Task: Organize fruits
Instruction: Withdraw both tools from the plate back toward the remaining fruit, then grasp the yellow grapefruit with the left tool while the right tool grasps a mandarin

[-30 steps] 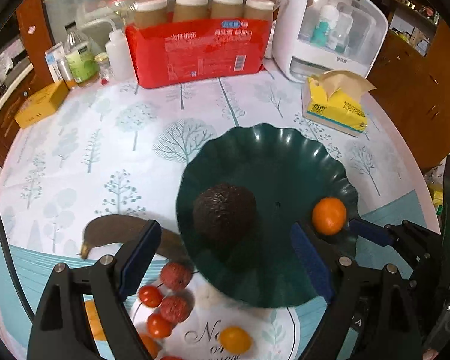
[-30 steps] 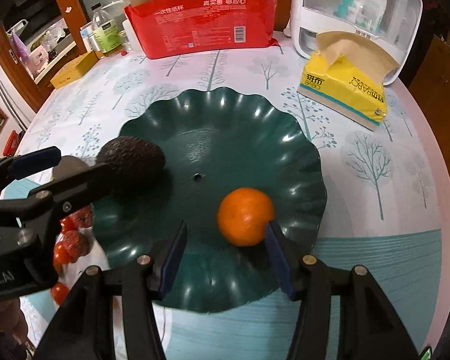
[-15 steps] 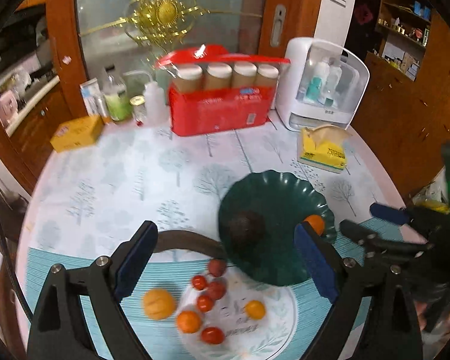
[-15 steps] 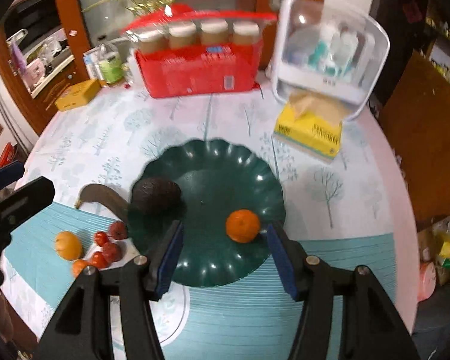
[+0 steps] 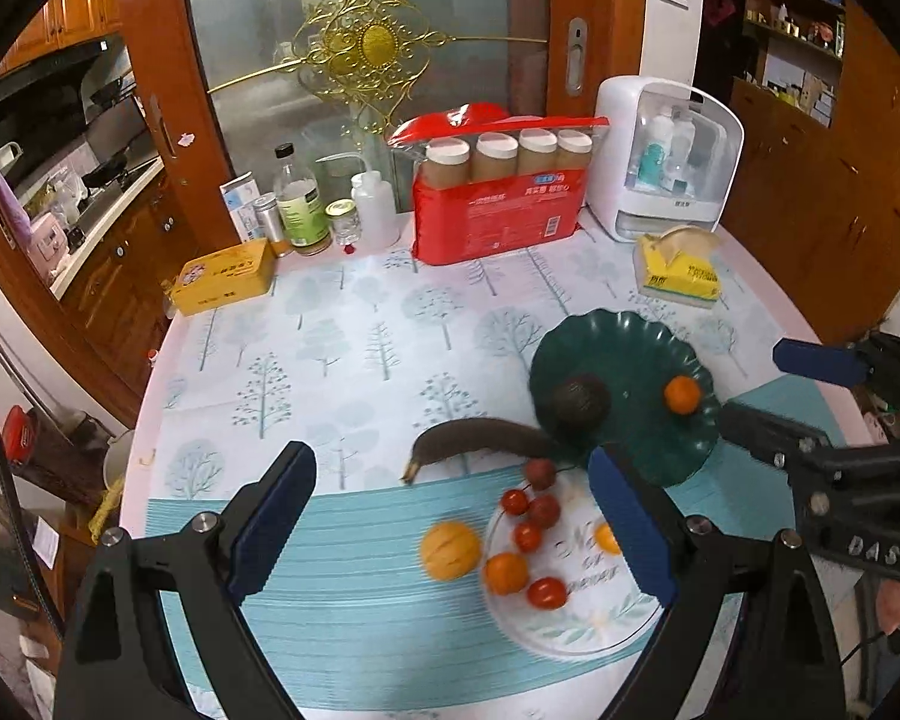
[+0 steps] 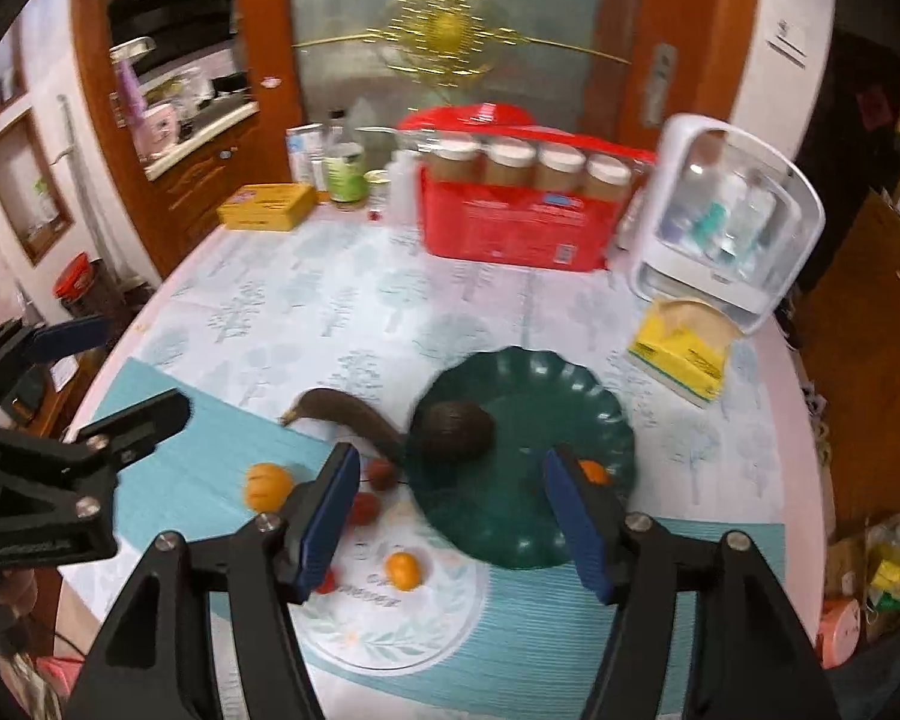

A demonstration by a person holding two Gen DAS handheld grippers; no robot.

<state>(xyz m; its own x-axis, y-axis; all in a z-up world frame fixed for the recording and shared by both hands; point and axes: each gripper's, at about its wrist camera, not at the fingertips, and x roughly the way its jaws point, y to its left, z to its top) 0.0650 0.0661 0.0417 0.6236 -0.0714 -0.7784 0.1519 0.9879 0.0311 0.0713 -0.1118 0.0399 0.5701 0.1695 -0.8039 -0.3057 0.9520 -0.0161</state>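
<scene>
Hovering high above the round table with its tree-print cloth (image 5: 342,348), I hold both of my grippers spread wide and grasping nothing. My left gripper (image 5: 450,516) hangs over the near edge, its blue-padded fingers (image 5: 273,516) parted around the scattered fruit below; my right gripper (image 6: 450,516) is likewise released, its blue pads (image 6: 324,516) framing the near side of the dark green scalloped plastic plate (image 5: 642,348). On that plate lie a dark, rough-skinned avocado (image 5: 576,402) at its left side and a small orange tangerine (image 5: 683,394) toward its right, well apart from each other. A blackened, overripe banana (image 5: 480,438) lies on the cloth with one end against the green plate's left rim. Nearer to me sits a white flat plate with a leaf border and lettering (image 5: 576,630), carrying several red cherry tomatoes (image 5: 547,593), a reddish lychee-like fruit (image 5: 539,474) at its far edge, a small orange fruit (image 5: 506,573) and a small yellow-orange one (image 5: 607,538). A larger, ridged orange (image 5: 450,551) rests on the teal striped placemat (image 5: 354,594) just beside the white plate's left rim. At the far side of the table stand a red pack of capped jars (image 5: 501,204), a white cabinet with a clear door (image 5: 666,162) and a yellow tissue pack (image 5: 678,270).
</scene>
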